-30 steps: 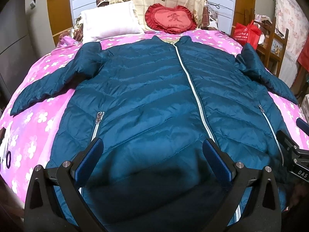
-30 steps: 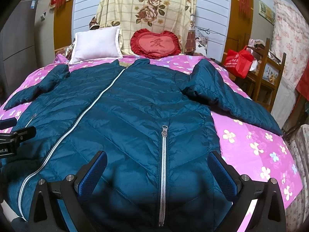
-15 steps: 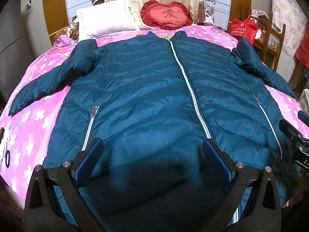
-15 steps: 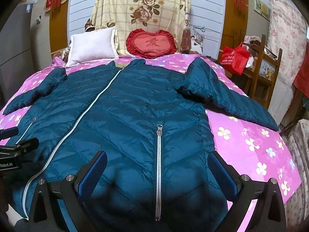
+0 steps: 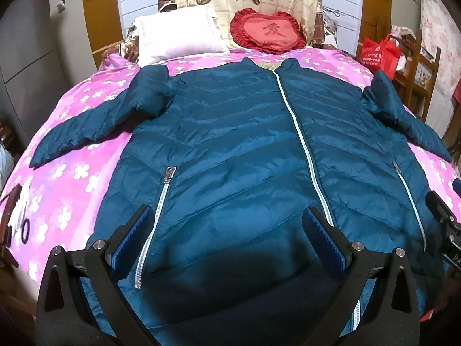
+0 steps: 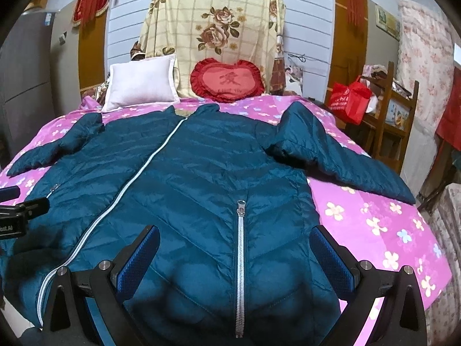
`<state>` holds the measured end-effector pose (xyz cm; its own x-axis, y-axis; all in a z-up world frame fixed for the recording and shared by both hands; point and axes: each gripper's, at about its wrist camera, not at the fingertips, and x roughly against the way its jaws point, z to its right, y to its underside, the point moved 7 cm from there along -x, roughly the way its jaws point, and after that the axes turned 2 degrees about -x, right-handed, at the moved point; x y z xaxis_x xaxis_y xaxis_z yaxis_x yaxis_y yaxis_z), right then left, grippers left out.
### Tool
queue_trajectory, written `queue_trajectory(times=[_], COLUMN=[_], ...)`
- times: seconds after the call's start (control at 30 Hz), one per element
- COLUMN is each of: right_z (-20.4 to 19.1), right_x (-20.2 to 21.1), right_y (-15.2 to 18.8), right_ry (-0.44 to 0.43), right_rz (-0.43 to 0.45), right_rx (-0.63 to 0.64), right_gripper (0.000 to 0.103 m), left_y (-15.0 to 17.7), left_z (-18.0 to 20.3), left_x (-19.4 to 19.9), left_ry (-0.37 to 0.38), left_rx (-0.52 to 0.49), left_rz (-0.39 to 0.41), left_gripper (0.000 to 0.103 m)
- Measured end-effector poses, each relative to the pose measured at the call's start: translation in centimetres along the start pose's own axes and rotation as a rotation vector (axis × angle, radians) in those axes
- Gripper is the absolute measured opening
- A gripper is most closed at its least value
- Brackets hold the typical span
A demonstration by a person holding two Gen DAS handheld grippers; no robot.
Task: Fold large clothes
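The jacket [image 5: 245,155] is lying flat, zipped, on the bed [image 5: 66,201]. The left gripper [image 5: 227,239] and right gripper [image 6: 236,259] are being held spread wide above its hem, nothing gripped.

A: Free room near the left gripper [image 5: 227,239]?
B: Jaws wide apart above the jacket [image 5: 245,150] hem, nothing between them. Bare pink bedspread [image 5: 69,190] beside the left sleeve [image 5: 95,124], open for passage.

A: And near the right gripper [image 6: 234,256]?
B: Likewise spread over the hem. Broad bare strip of bedspread below the right sleeve [image 6: 331,152].

A: Obstacles?
B: White pillow [image 6: 141,86] and red heart cushion [image 6: 227,80] at the head, just beyond the collar. Wooden chair [image 6: 391,109] with red bag [image 6: 350,98] close beside the bed's right edge. Small dark items [image 5: 17,222] on the left edge.
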<state>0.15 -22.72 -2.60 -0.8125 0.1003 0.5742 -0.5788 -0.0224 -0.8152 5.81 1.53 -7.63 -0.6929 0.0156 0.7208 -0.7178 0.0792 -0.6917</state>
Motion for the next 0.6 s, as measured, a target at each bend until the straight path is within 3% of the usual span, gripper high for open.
queue_trajectory(times=[0.23,0.43,0.6], right_z=[0.2,1.0,1.0], right_x=[0.2,-1.3,-1.4], right_y=[-0.7,-0.6,-1.1], right_ry=[0.007,0.071,0.077], right_rz=[0.05,0.005,0.02], right_rx=[-0.059,-0.119,-0.12], right_gripper=[0.103,0.103,0.103], left_y=[-0.2,-0.7,-2.0], left_z=[0.1,0.0,-0.8], left_x=[-1.0,-1.9,-2.6], left_ry=[0.012,0.016,0.015], left_rx=[0.011,0.017,0.034], left_rz=[-0.012,-0.018,-0.006], left_gripper=[0.103,0.103,0.103])
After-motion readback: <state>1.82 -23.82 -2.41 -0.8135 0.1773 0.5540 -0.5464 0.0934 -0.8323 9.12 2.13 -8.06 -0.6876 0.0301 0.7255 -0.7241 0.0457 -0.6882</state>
